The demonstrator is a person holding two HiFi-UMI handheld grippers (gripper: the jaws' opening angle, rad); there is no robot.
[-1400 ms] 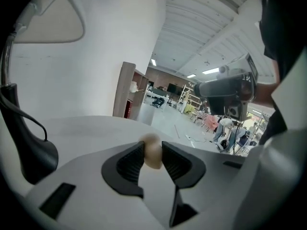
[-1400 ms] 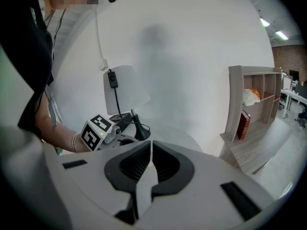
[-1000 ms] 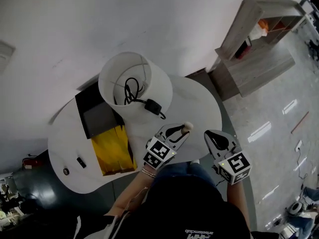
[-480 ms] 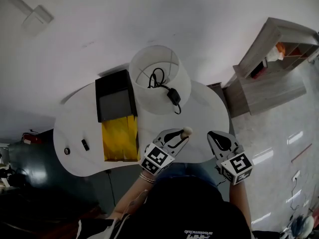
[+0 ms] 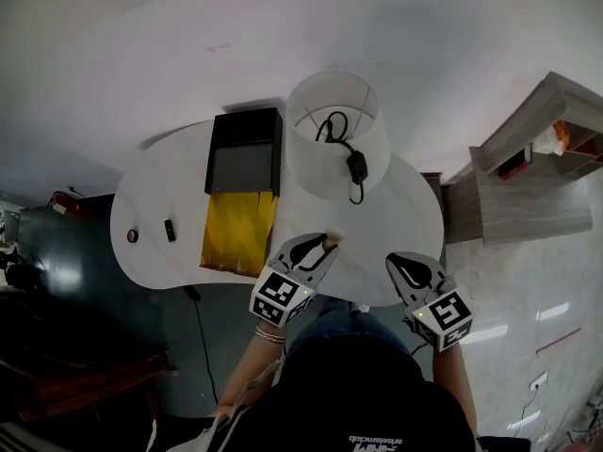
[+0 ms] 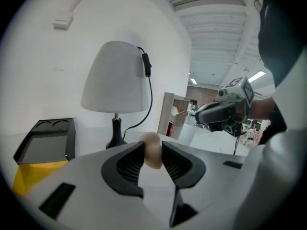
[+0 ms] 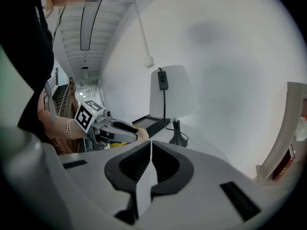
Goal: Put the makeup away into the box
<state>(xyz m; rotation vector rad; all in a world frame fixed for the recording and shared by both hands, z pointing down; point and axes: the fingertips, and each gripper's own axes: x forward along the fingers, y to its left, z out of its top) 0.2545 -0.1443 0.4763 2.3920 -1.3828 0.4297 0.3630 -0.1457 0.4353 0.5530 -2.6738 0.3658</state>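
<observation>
We judge this to be the carrying step. One piece of makeup is already picked up and has yet to reach the box. The left tool (image 5: pixel 323 247) hangs over the near middle of the white rounded surface (image 5: pixel 400 222). The black rectangular box (image 5: pixel 243 163) lies to its left and farther off, with a yellow panel (image 5: pixel 236 232) against its near end.

The next move calls for bringing the left tool leftward and away from us until its tips are over the box, lowering it, and only then letting the jaws part. We cannot tell from here whether the grey-floored black part or the yellow part is the compartment meant to take it, so that has to be settled on the way. The white-shaded lamp (image 5: pixel 332 132) stands just right of the box and its black cord (image 5: pixel 356 169) trails onto the surface, so the path should keep to the near side of both.

The left tool's jaws stand partway apart and are clamped on a small beige egg-shaped makeup sponge (image 6: pixel 152 150). One ribbed pad presses on each side, and the rounded top of the sponge pokes out past the tips. The sponge is clear of the surface.

The right tool (image 7: pixel 149 145) is clenched, pads meeting with nothing between them. It is held over the near right edge of the surface, touching nothing.

Two small dark objects (image 5: pixel 170 229) sit on the far left of the surface, too small for us to identify.
</observation>
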